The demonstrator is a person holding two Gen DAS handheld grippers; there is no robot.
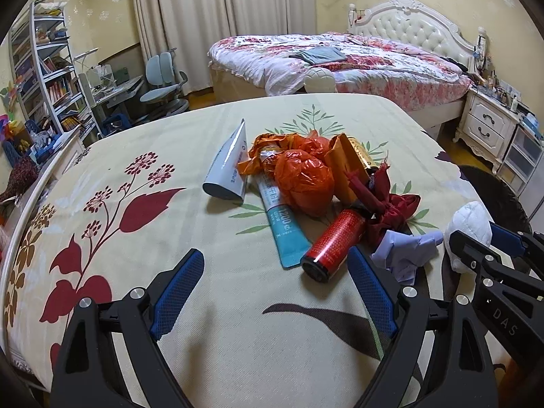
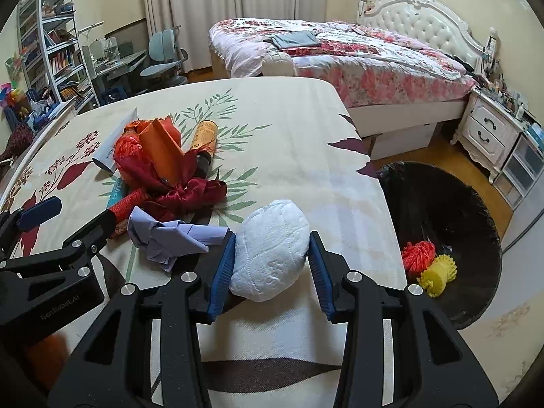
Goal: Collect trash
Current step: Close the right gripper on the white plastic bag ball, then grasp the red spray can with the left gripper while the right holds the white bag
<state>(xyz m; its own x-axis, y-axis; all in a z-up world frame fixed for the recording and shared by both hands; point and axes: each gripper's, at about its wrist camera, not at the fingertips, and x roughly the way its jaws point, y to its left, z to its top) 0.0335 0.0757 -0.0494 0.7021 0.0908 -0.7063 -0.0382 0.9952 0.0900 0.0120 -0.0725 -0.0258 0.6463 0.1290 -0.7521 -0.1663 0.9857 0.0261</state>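
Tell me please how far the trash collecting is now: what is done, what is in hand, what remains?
Done: an orange net ball and a yellow one lie in the black bin. In hand: the right gripper is shut on a white wad. The left gripper is open, empty. Left: the pile on the table, including the red can and purple paper.

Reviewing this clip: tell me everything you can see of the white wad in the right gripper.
The white wad is a crumpled, rounded bundle of quilted, embossed paper-like material, with faint lettering on its lower face. It sits lengthwise between the blue pads of the right gripper, which press its two sides. It is at the table's near right edge, beside a crumpled lilac paper and left of the black bin.
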